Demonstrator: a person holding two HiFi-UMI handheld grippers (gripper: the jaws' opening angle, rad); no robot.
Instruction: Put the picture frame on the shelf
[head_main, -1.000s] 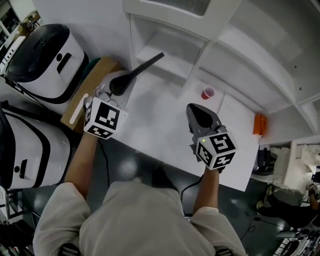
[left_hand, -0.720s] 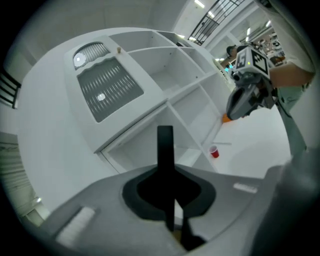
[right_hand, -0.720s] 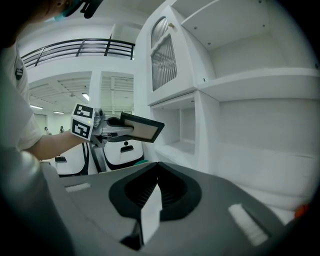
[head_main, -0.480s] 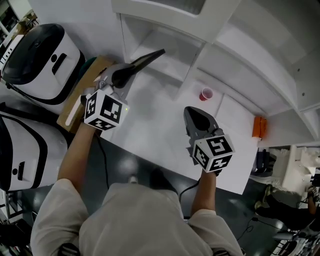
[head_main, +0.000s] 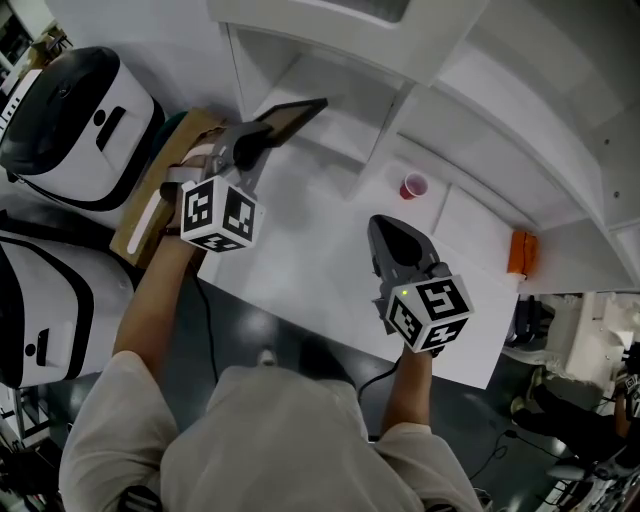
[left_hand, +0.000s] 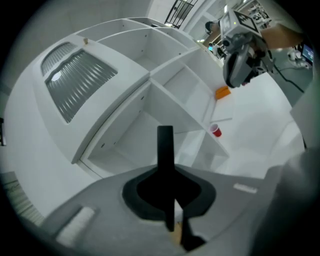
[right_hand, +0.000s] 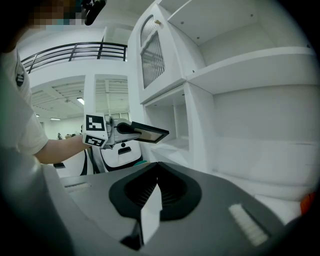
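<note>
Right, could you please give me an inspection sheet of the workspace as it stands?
Surface: white table, in front of the shelf unit.
Job's things: picture frame held in the air before the white shelf unit, not yet set down.
Clutter: red cup and orange object on the table; cardboard box at its left end.
Grippers: left gripper shut on the picture frame; right gripper shut, empty, over the table.
Cables: black cable hanging below the table's near edge.
Surroundings: white and black machines at left.

Lab hall: mezzanine railing, white shelf
</note>
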